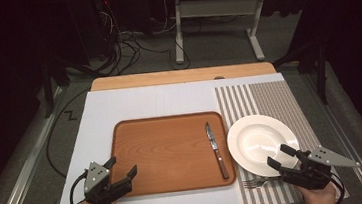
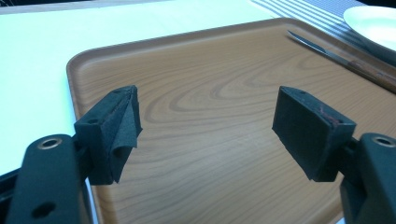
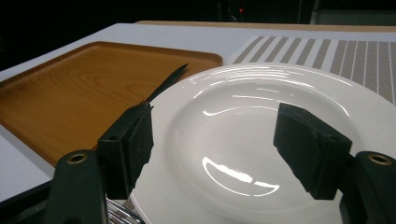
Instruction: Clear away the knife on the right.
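Your left tool point(image 1: 123, 169) sits at the near left corner of the wooden tray point(image 1: 164, 154), with its jaws spread wide and nothing between them. In the left gripper view, that tool point(image 2: 205, 128) looks out over the bare wood grain of the tray point(image 2: 210, 84), and the foam on the left pad point(image 2: 122, 126) is peeling and folded away from its backing.

Your right tool point(image 1: 280, 155) is released too, its jaws wide apart over the near edge of the white plate point(image 1: 260, 142). In the right gripper view, the tool point(image 3: 212, 149) frames the hollow of the plate point(image 3: 261, 121), and neither pad touches it as far as you can see.

The plate rests on the striped placemat point(image 1: 269, 98) toward the right edge of the table point(image 1: 143, 100), just beside the tray. A knife point(image 1: 217, 150) with a wooden handle lies inside the tray along its right side, blade pointing toward the far edge; its tip point(image 3: 170, 79) shows past the plate's rim in the right gripper view. A fork point(image 1: 253, 182) lies on the placemat near the front edge of the table, partly under the plate's near rim, close to your right tool. The tray stands on a white board that covers most of the table.
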`<state>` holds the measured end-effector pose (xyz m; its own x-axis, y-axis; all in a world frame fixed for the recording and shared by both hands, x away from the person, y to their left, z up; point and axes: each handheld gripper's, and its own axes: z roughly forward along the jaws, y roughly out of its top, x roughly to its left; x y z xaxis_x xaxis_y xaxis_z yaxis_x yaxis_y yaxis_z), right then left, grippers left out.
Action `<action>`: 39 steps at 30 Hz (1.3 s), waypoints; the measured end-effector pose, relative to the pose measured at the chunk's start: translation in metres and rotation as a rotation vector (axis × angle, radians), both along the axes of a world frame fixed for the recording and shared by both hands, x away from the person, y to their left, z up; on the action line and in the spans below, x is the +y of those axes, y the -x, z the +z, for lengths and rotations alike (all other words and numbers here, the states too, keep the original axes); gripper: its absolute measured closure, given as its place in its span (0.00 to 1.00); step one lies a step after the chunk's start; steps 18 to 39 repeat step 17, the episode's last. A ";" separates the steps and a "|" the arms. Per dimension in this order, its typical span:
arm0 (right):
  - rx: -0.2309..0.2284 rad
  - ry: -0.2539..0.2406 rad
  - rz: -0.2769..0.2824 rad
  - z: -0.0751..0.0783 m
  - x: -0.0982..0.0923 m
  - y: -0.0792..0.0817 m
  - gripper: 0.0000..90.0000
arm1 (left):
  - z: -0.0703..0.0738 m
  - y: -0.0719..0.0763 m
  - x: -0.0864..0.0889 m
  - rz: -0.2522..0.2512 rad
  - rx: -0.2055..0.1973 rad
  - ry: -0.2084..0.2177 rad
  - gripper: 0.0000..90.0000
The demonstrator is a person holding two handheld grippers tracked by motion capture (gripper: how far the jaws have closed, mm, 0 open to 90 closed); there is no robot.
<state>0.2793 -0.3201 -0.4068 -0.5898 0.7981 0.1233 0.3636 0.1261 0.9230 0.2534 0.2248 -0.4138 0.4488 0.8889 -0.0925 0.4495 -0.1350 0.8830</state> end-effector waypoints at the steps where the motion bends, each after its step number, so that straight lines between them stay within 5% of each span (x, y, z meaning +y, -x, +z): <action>1: 0.000 0.011 0.006 0.000 0.002 0.000 0.32 | 0.000 0.000 0.000 0.000 -0.001 0.000 0.27; 8: -0.011 0.044 0.027 0.000 0.008 -0.001 0.32 | 0.000 0.000 -0.001 -0.002 0.000 0.002 0.27; 39: 0.001 0.042 0.040 -0.001 0.010 -0.001 0.30 | -0.001 0.000 -0.002 -0.006 0.004 -0.002 0.27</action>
